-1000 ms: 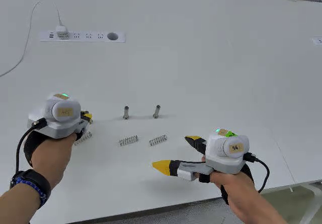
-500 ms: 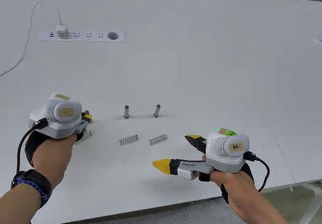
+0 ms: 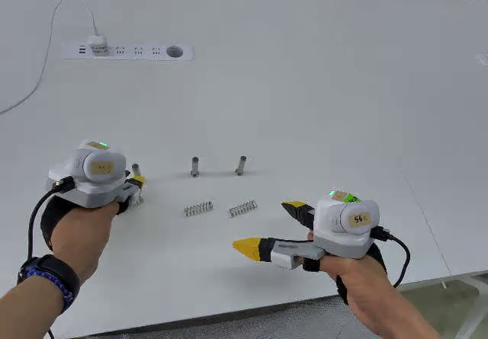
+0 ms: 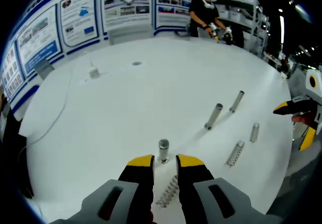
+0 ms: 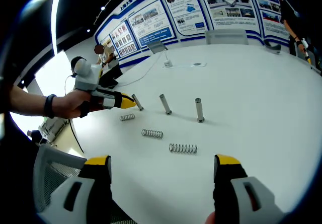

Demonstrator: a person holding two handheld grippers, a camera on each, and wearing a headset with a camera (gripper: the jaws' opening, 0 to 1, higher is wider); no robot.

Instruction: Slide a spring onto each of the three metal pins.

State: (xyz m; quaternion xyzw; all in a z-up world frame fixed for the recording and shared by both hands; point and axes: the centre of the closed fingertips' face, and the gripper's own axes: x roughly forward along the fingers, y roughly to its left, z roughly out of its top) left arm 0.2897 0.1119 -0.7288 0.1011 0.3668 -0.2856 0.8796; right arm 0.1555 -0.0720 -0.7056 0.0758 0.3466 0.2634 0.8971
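On the white workbench [image 3: 305, 110], none of the three springs is seen on a pin, so the whole task is judged to be left. The left pin [image 4: 163, 150], the middle pin [image 3: 194, 166] and the right pin [image 3: 241, 164] are stood upright in a row, each bare. The middle spring [image 3: 198, 209] and the right spring [image 3: 243, 208] are laid flat just in front of their pins, apart from them and untouched. The left gripper [image 4: 165, 161] is held low at the left pin, its jaws set narrowly apart with the pin just beyond the tips. The left spring [image 4: 168, 191] is seen lying in the gap between the jaws, and in the right gripper view it rests on the table below them, so it is not judged to be gripped. The right gripper [image 3: 268, 227] is held near the front edge, well apart from the parts, with its jaws spread wide and nothing between them. The first step in hand is taken to be the pick-up of the left spring.
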